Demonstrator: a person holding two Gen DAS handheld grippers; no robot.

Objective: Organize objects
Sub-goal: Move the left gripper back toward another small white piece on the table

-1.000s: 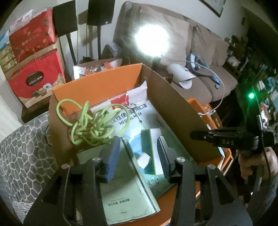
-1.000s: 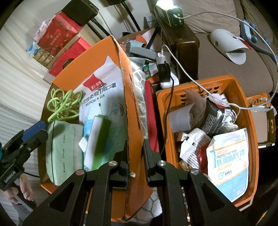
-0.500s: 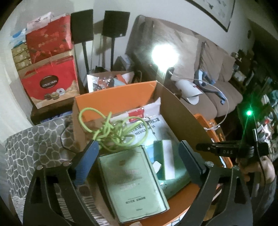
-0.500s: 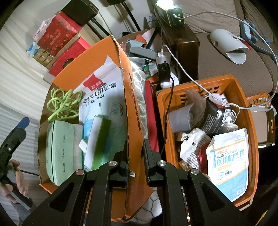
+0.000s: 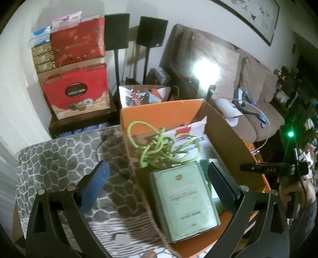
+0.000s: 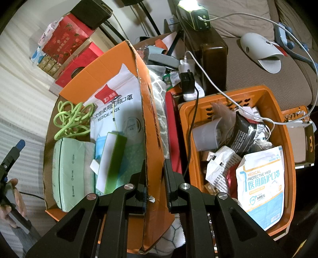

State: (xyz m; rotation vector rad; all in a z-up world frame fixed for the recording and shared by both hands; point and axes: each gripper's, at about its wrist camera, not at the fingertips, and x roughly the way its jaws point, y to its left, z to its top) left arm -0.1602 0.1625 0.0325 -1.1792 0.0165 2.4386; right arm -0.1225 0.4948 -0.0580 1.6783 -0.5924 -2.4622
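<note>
An orange cardboard box (image 5: 159, 111) holds a pale green tissue pack (image 5: 184, 198), a tangled green cord (image 5: 159, 146) and a white medical mask bag (image 6: 115, 107). My left gripper (image 5: 158, 166) hovers above the box's near left corner, its jaws opening wide. The pack lies loose below, untouched by the pads. My right gripper (image 6: 155, 161) is shut on the box's right wall (image 6: 151, 119). Beside it stands an orange basket (image 6: 286, 139) with a mask pack (image 6: 262, 184) and several wrappers.
The box rests on a grey stone-patterned cover (image 5: 59, 162). Red gift boxes (image 5: 77, 91) and speaker stands (image 5: 117, 31) are behind. A sofa (image 5: 248, 83), a bright lamp (image 6: 190, 6) and a power strip with cables (image 6: 188, 79) lie to the right.
My left gripper let go of the green pack, spread its jaws wide and drew back and up to the left. The pack stays in the box. The right gripper kept still.
</note>
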